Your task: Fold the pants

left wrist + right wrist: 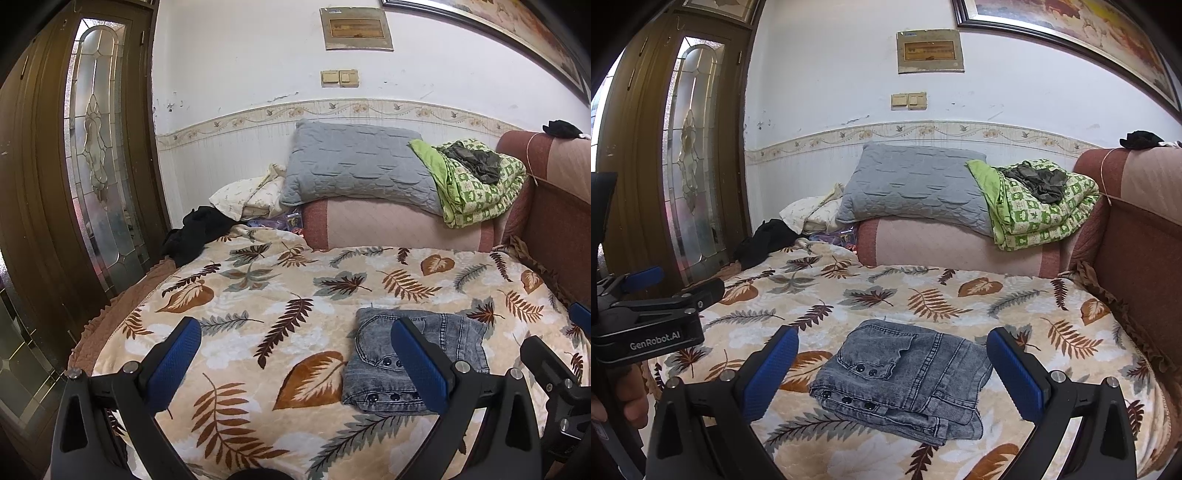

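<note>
Right hand-held gripper (892, 373) nearest, jaws apart, empty, framing the pants (905, 378); left hand-held gripper (295, 360) also apart, empty; pants lie folded into a compact stack near the bed's (960, 295) front edge, touched by neither; folding looks finished; next, likely only withdraw or tidy.

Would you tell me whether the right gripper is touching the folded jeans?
Apart. In the right wrist view, the right gripper is open above the folded jeans, with blanket visible between each finger and the denim.
</note>
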Motion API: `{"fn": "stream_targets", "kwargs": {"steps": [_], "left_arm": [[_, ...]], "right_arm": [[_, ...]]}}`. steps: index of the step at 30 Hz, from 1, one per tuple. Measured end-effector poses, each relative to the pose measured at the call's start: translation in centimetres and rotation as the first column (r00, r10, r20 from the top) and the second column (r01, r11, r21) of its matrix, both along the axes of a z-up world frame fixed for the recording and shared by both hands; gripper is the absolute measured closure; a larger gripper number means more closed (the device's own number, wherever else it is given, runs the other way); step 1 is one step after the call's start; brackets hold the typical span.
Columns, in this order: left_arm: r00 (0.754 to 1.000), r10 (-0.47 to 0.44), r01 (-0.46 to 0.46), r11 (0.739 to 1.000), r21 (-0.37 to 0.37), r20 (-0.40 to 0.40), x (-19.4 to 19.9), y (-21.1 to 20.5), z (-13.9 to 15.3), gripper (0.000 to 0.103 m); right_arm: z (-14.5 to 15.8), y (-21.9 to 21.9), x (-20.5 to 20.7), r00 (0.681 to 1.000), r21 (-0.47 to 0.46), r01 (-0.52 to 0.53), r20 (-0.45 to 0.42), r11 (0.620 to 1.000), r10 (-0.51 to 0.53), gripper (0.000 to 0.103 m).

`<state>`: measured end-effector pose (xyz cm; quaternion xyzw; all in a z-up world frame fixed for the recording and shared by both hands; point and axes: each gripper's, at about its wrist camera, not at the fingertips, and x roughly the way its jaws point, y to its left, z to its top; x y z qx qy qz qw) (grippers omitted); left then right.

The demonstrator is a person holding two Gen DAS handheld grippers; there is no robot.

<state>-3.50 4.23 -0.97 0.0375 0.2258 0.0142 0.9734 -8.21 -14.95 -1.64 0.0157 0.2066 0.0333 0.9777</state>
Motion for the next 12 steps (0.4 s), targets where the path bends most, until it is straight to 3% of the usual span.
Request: {"fn": "stream_targets", "kwargs": {"steps": [8,12], "left_arm": [[1.000,-0.021,0.021,1.000,-0.013,0.006,0.2,-0.3,0.0,0.001],[0.999,-0.020,0.020,1.000,-0.021,-0.030,1.1,0.0,-0.7,0.001]], "right_arm": [[-0.2,0.0,0.3,1.000,0.004,-0.001,-0.001,1.000,0.001,0.000],[-0.6,-0.7,1.0,1.000,-0.009,0.023,-0.008,1.000,-0.023,0.000]]}}
